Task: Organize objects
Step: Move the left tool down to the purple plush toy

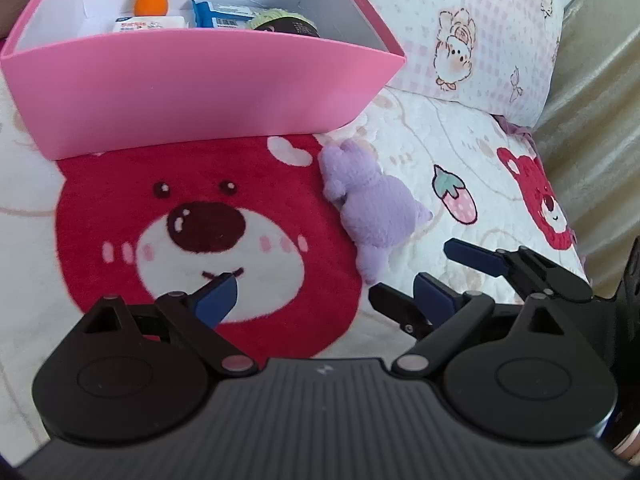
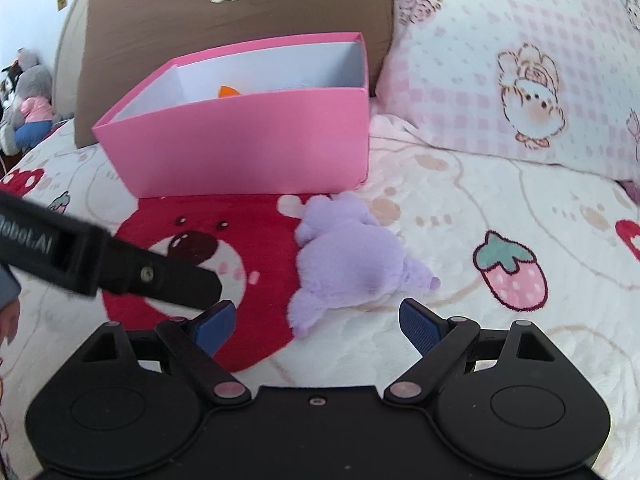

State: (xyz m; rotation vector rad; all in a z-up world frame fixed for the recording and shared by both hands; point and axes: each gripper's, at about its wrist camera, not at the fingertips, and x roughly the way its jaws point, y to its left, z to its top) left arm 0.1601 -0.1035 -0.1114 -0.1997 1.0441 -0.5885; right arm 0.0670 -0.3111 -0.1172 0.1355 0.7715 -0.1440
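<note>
Right gripper [image 2: 316, 322] jaws apart, empty, purple plush toy [image 2: 352, 256] just beyond its tips. Left gripper [image 1: 326, 300] also apart, empty. Toy lies on blanket [image 2: 480, 208], near side of pink box [image 2: 240, 140]. Approach step; next: straddle toy, clamp, lift into box.

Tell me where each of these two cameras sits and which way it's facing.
Left wrist: on the left gripper, angled down at the bedspread; its open fingers show, with the right gripper intruding.
Right wrist: on the right gripper, angled down at the purple plush; its open fingers show, with the left gripper's finger crossing.
Shared: pink box, plush, red bear print, pink pillow.
</note>
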